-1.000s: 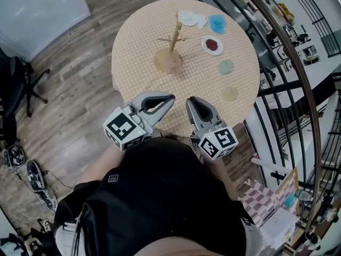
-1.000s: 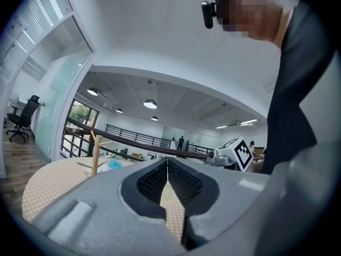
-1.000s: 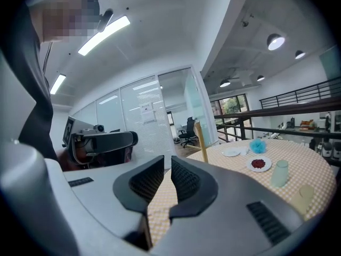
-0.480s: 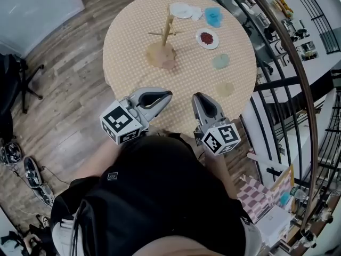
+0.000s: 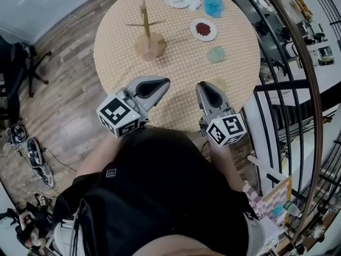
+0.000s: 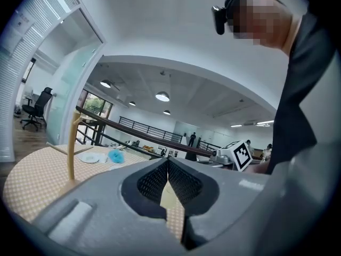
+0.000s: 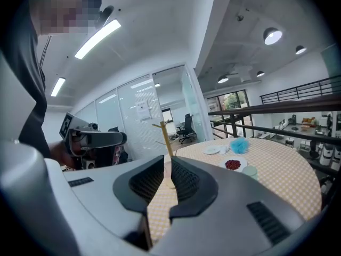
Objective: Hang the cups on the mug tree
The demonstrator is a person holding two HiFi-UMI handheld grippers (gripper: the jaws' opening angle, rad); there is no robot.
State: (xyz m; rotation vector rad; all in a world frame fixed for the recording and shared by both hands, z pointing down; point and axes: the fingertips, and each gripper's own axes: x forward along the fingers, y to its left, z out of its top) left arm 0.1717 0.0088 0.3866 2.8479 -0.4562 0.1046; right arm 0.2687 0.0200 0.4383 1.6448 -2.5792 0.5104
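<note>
A bare wooden mug tree (image 5: 145, 28) stands at the far left of the round checked table (image 5: 122, 63); it also shows in the left gripper view (image 6: 71, 148) and the right gripper view (image 7: 166, 135). A pale green cup (image 5: 216, 54) sits right of centre on the table (image 7: 249, 170). My left gripper (image 5: 166, 80) hangs over the near table edge, jaws shut and empty (image 6: 168, 161). My right gripper (image 5: 201, 84) is beside it. Its jaws are closed to a thin slit with nothing between them (image 7: 167, 161).
A plate with red bits (image 5: 203, 29), a white plate (image 5: 177, 0) and a blue fluffy thing (image 5: 214, 5) lie at the far side. A dark curved railing (image 5: 298, 73) runs close on the right. An office chair (image 5: 24, 73) and shoes (image 5: 34, 161) are on the floor at left.
Both grippers have moved forward, from in front of the table's near edge to over it. The table and mug tree now look nearer. Both pairs of jaws look as they did.
</note>
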